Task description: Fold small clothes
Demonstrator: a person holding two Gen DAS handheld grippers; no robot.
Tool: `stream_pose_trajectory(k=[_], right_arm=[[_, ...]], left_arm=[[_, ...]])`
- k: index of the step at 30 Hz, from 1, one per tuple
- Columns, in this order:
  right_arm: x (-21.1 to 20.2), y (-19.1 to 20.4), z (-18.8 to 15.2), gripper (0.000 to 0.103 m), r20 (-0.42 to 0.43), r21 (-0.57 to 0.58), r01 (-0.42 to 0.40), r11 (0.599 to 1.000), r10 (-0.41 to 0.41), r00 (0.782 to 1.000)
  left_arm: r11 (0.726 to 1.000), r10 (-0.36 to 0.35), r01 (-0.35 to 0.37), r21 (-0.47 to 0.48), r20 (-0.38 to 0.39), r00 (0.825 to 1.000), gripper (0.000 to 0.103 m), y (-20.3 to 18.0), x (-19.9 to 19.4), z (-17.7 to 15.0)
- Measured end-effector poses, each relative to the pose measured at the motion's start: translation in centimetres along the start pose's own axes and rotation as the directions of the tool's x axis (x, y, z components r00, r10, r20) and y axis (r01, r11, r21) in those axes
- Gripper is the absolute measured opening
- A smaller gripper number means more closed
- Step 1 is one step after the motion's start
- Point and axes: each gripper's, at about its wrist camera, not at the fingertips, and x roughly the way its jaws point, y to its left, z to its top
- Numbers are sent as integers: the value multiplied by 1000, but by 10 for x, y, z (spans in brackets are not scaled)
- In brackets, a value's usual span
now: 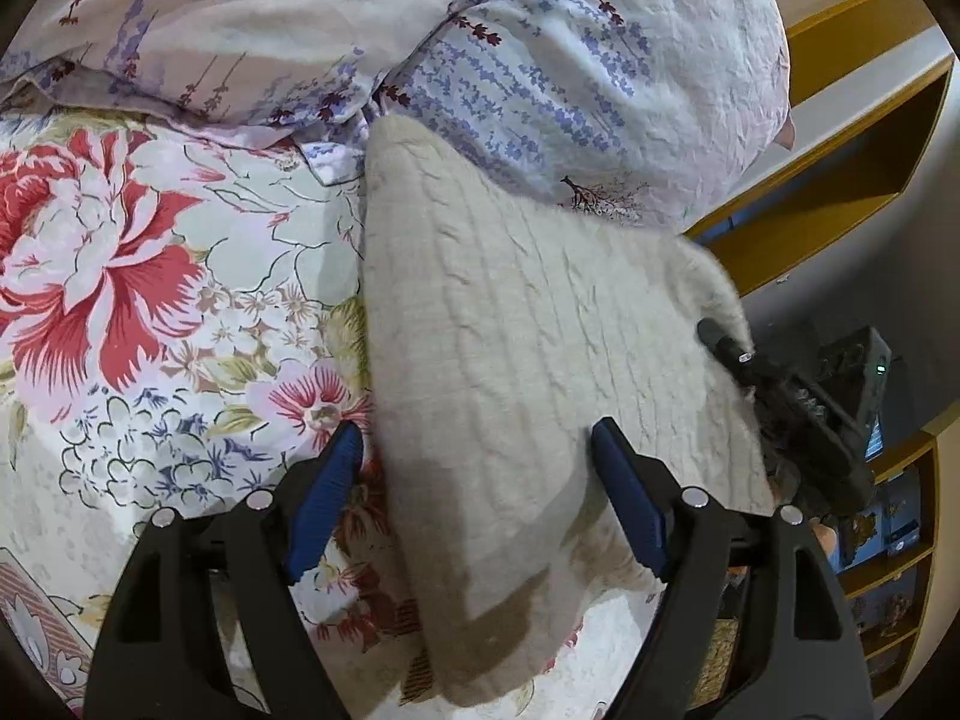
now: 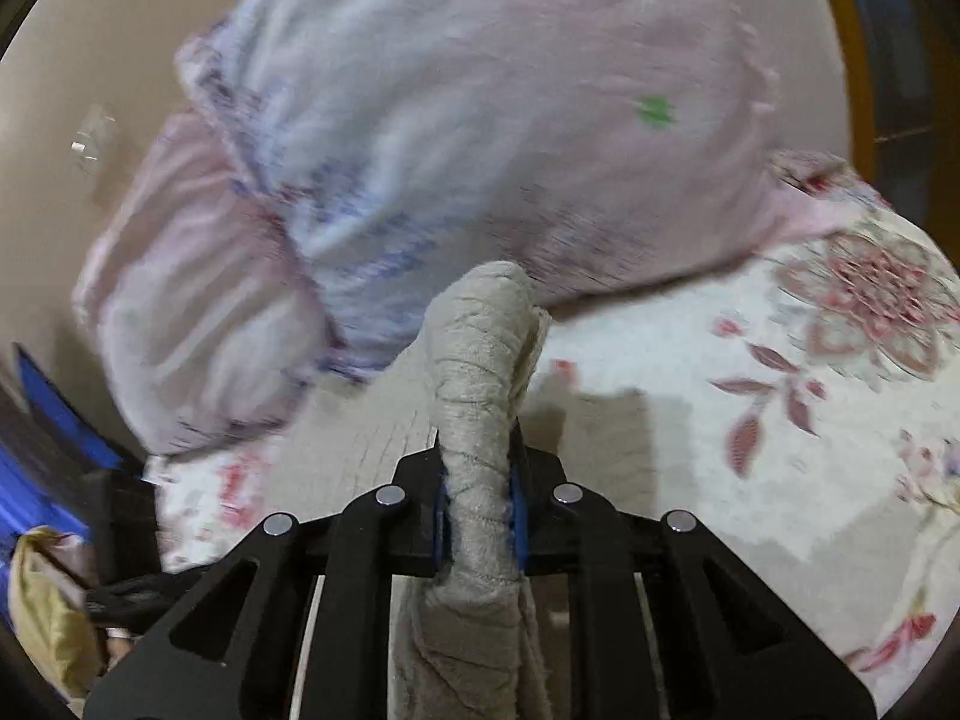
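One beige knit [image 1: 510, 324]: right tongs [image 2: 480, 516] pinch it; left tongs [image 1: 480, 480] spread, seemingly empty; two pillows [image 1: 600, 60].

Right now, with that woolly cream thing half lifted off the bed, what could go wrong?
Only the right tongs pinch a bunched edge of the cream knit garment; it might slip free. The left tongs are open around it, holding nothing, so the fold could sag. The garment's far end touches the pillows and may snag.

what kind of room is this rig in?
Most likely a bedroom: the work surface is a bed with a floral bedsheet, two pillows sit at its head, and yellow-edged wall shelves hang beyond. A cream knit garment lies on the sheet, pinched by the right gripper.
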Motion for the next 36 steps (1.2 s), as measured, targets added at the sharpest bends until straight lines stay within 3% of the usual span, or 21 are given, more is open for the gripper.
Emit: stream_pose_trajectory(k=[6, 9, 12, 14, 16, 18, 24, 33, 35, 36], right_arm=[[-7, -18, -11, 15, 36, 28, 33, 999, -34, 999], [14, -33, -19, 15, -45, 87, 91, 992, -87, 995], [26, -49, -22, 18, -98, 159, 70, 985, -55, 994], [20, -48, -20, 31, -102, 160, 78, 984, -62, 993], [6, -50, -19, 53, -81, 171, 74, 982, -61, 995], [-12, -52, -20, 60, -51, 193, 45, 980, -36, 998], [-48, -58, -42, 61, -70, 242, -38, 970, 57, 996], [-64, -47, -82, 60, -142, 223, -105, 969, 139, 980], [-62, -45, -89, 54, -160, 217, -104, 971, 141, 977], [-60, -43, -91, 42, -168, 211, -101, 972, 138, 976]], left_arm=[[1000, -6, 7, 20, -17, 1000, 78, -3, 4, -3], [999, -14, 14, 30, -28, 1000, 78, -5, 7, -4], [999, -6, 7, 41, -26, 1000, 78, -7, 8, -5], [999, 0, 1, 36, -28, 1000, 78, -8, 7, -4], [1000, 6, -5, 20, -31, 999, 78, -9, 4, -3], [1000, 19, -19, 15, -26, 999, 78, -12, -1, -2], [1000, 20, -20, -11, -8, 1000, 78, -18, -17, -8], [1000, 14, -15, -9, -72, 997, 73, -21, -26, -32], [1000, 16, -16, -1, -85, 996, 67, -23, -23, -36], [1000, 15, -15, 1, -94, 995, 64, -24, -22, -38]])
